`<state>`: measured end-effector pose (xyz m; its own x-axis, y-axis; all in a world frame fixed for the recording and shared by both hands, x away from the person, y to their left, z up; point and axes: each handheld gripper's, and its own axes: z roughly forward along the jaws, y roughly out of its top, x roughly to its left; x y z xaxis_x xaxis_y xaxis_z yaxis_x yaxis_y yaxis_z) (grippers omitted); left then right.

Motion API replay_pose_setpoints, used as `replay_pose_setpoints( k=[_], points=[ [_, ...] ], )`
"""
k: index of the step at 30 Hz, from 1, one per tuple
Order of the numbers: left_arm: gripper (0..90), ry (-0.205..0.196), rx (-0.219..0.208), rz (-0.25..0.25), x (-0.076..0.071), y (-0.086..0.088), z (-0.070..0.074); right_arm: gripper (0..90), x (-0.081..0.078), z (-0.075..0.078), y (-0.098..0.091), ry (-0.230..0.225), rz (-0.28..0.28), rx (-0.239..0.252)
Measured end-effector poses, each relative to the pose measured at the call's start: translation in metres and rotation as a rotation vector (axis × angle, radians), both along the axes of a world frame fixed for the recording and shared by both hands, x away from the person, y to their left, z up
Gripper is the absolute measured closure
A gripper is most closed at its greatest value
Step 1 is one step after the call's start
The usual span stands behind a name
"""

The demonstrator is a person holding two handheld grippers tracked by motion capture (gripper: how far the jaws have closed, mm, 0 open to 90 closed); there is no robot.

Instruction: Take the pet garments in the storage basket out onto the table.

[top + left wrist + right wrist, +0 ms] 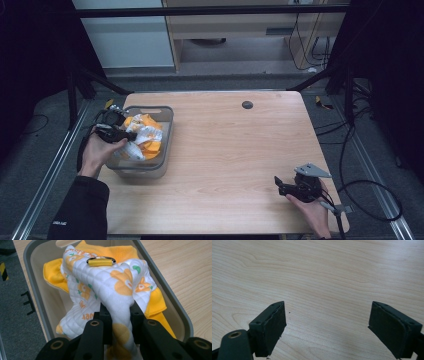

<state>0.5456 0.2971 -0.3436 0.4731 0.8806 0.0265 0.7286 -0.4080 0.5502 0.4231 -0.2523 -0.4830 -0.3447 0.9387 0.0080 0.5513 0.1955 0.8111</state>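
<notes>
On the wooden table (225, 145), a grey bin (167, 120) holds cloths (145, 135)

The quilted cloth (110, 287) is white with orange and green prints, over a plain orange cloth (117, 251). The bin (37, 297) is grey, the bench (317, 272) pale wood-grain, the fingers (270, 328) black.

Overhead view; two close tool-mounted views

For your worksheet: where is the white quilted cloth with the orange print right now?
The white quilted cloth lies in the grey bin at the table's left side, atop an orange cloth, one fold pinched in the left gripper.
</notes>
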Motion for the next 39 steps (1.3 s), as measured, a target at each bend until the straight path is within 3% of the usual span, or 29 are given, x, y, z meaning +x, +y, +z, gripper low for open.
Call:
replay_pose_setpoints(
  k=[8, 21, 39],
  points=[
    [77.9, -0.023, -0.004, -0.007, -0.007, 0.003, 0.012, 13.9, 0.0, 0.001, -0.001, -0.014, -0.005, -0.001],
    [77.9, -0.035, 0.005, -0.059, -0.019, -0.002, 0.026, 13.9, 0.0, 0.0, 0.0, -0.017, -0.002, -0.009],
    [77.9, -0.071, 0.009, -0.173, -0.039, -0.026, 0.051, 13.9, -0.001, 0.001, -0.001, -0.025, -0.003, -0.005]
  ],
)
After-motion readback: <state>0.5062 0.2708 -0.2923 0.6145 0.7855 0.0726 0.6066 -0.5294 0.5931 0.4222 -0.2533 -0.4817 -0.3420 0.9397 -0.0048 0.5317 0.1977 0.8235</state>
